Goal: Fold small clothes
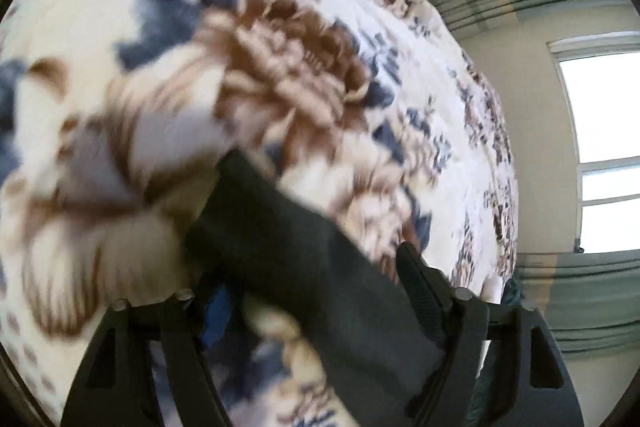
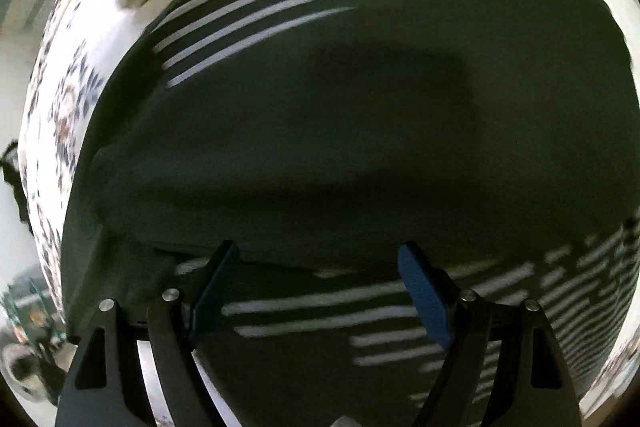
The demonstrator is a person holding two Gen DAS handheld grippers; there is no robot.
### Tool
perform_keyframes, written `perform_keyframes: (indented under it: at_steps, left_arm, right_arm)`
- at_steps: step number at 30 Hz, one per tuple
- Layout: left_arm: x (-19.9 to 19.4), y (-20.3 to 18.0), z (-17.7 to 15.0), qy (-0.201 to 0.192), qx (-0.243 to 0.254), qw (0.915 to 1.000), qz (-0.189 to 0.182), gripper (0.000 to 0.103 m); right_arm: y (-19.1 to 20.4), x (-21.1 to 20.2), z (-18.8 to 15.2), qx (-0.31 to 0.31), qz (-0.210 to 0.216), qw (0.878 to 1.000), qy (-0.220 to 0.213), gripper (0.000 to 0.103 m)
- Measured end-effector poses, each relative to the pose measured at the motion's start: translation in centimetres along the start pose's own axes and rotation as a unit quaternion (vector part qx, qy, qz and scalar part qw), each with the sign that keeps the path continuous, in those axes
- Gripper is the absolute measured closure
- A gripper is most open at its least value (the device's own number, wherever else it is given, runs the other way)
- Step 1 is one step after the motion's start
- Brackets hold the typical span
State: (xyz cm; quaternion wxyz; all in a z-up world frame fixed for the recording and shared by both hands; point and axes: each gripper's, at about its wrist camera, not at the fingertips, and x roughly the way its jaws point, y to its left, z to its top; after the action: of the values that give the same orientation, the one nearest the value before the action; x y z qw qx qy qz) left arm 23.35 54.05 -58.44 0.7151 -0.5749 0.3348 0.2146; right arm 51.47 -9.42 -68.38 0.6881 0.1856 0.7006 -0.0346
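Left tongs [image 1: 316, 291]: a strip of dark cloth [image 1: 304, 267] runs through the jaws, from about 11 o'clock down to 5 o'clock across the view. Only the right-hand finger is clear; the other is buried behind cloth and blur, so I cannot tell whether the pads are pressing on it or only standing beside it. Behind it is the flowered bedspread [image 1: 280, 47], with a window [image 1: 600, 131] off at 3 o'clock.

Right tongs [image 2: 320, 279]: jaws well apart, nothing between the blue pads [image 2: 424, 299]. They point steeply down at the dark garment [image 2: 340, 115], which fills nearly the whole view. White stripes [image 2: 256, 15] show at 11 o'clock and again from 4 to 6 o'clock. A folded edge or seam lies crosswise just ahead of the fingertips, running roughly 9 to 3.

My read: the garment lies spread on the bed with its long axis across the right tongs' view. The right hand sits directly over the main body and looks nearer; the left has only a trailing end. Both views are smeared.
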Motion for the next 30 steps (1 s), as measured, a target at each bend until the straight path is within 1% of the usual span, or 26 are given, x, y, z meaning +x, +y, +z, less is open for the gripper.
perform_keyframes:
  at_steps: [1,2,3,4,6,7,8,9,10,12,13,14,15,17,18,19,20,21,22,23,24,25,26,28,29,30]
  left_arm:
    - [0.2,-0.5,0.6,0.002,0.008,1.0000,-0.001,0.100]
    - [0.4,-1.2,0.8,0.001,0.010,0.9999,-0.002,0.098]
    - [0.1,-1.7,1.2,-0.008,0.012,0.9997,-0.019,0.098]
    - [-0.8,-2.7,1.7,-0.025,0.020,0.9988,-0.037,0.098]
    - [-2.3,-3.7,2.6,-0.062,0.030,0.9958,-0.060,0.094]
    - [-3.1,-3.5,3.3,-0.085,0.022,0.9944,-0.060,0.090]
    - [-3.5,-3.0,3.7,-0.092,0.015,0.9944,-0.050,0.068]
    - [-3.7,-2.0,4.0,-0.093,0.001,0.9950,-0.037,0.036]
    - [-3.7,-0.6,3.7,-0.088,-0.020,0.9957,-0.024,0.028]
    - [-3.1,1.1,2.6,-0.066,-0.040,0.9968,-0.020,0.028]
    - [-2.5,2.0,2.0,-0.047,-0.051,0.9975,-0.008,0.028]
    - [-2.2,2.5,1.2,-0.038,-0.058,0.9976,-0.002,0.028]
    - [-2.0,3.0,0.5,-0.034,-0.064,0.9974,-0.005,0.028]
    - [-1.7,3.5,-1.0,-0.033,-0.069,0.9970,-0.002,0.028]
    - [-1.5,3.4,-1.5,-0.032,-0.068,0.9972,0.000,0.028]
    - [-1.1,3.2,-2.0,-0.034,-0.058,0.9977,0.011,0.028]
    - [-0.8,2.8,-2.4,-0.034,-0.046,0.9981,0.023,0.028]
    - [-0.6,2.3,-2.9,-0.034,-0.026,0.9981,0.044,0.028]
    - [-0.3,1.3,-3.3,-0.035,0.011,0.9969,0.070,0.028]
    - [0.0,0.6,-3.5,-0.036,0.040,0.9941,0.095,0.028]
    - [0.4,0.1,-3.8,-0.034,0.070,0.9892,0.124,0.028]
    - [1.1,-0.6,-4.3,-0.028,0.103,0.9825,0.153,0.028]
    - [1.7,-0.7,-4.6,-0.022,0.122,0.9774,0.171,0.028]
    - [3.0,-0.9,-5.0,-0.013,0.153,0.9670,0.203,0.026]
    - [3.4,-0.9,-5.0,-0.012,0.160,0.9654,0.206,0.020]
    - [3.7,-0.8,-5.0,-0.011,0.164,0.9649,0.205,0.010]
  right_arm:
    - [0.7,0.2,0.4,-0.006,-0.004,1.000,-0.001,0.020]
    - [1.6,0.4,0.4,-0.011,-0.006,1.000,-0.004,0.020]
    - [2.2,0.6,0.4,-0.013,-0.006,1.000,-0.006,0.020]
    - [2.7,0.6,0.4,-0.015,-0.007,1.000,-0.008,0.020]
    - [3.6,0.7,0.5,-0.019,-0.008,1.000,-0.011,0.020]
    - [3.8,0.6,0.5,-0.021,-0.007,1.000,-0.013,0.020]
    - [3.4,0.3,0.1,-0.023,-0.008,1.000,-0.014,0.020]
    - [3.5,0.2,0.1,-0.026,-0.013,0.999,-0.014,0.020]
    - [3.5,0.2,0.0,-0.027,-0.015,0.999,-0.014,0.020]
    - [3.2,0.0,-0.3,-0.028,-0.020,0.999,-0.011,0.020]
    - [2.9,-0.4,-0.1,-0.031,-0.023,0.999,-0.011,0.020]
    - [3.2,-0.7,-0.4,-0.039,-0.021,0.999,-0.011,0.020]
    - [3.2,-0.8,-0.4,-0.047,-0.018,0.999,-0.009,0.020]
    - [5.6,-1.7,-0.8,-0.075,0.005,0.997,0.007,0.020]
    - [7.2,-2.1,-1.1,-0.097,0.022,0.995,0.016,0.020]
    - [9.4,-2.4,-1.3,-0.126,0.037,0.991,0.025,0.020]
    - [11.7,-2.5,-1.5,-0.158,0.049,0.986,0.033,0.020]
    - [15.6,-2.5,-1.8,-0.208,0.068,0.975,0.045,0.020]
    - [18.7,-2.2,-2.2,-0.244,0.083,0.965,0.054,0.020]
    - [22.1,-1.7,-2.6,-0.281,0.097,0.952,0.066,0.020]
    - [26.8,-0.7,-3.3,-0.327,0.112,0.935,0.082,0.020]
    - [29.9,0.0,-4.2,-0.357,0.118,0.922,0.090,0.020]
    - [32.7,0.9,-4.9,-0.389,0.123,0.908,0.099,0.020]
    - [39.0,3.4,-6.9,-0.460,0.110,0.875,0.107,0.020]
    - [41.4,4.7,-7.6,-0.487,0.097,0.861,0.109,0.020]
    - [43.6,6.3,-8.6,-0.516,0.076,0.846,0.112,0.020]
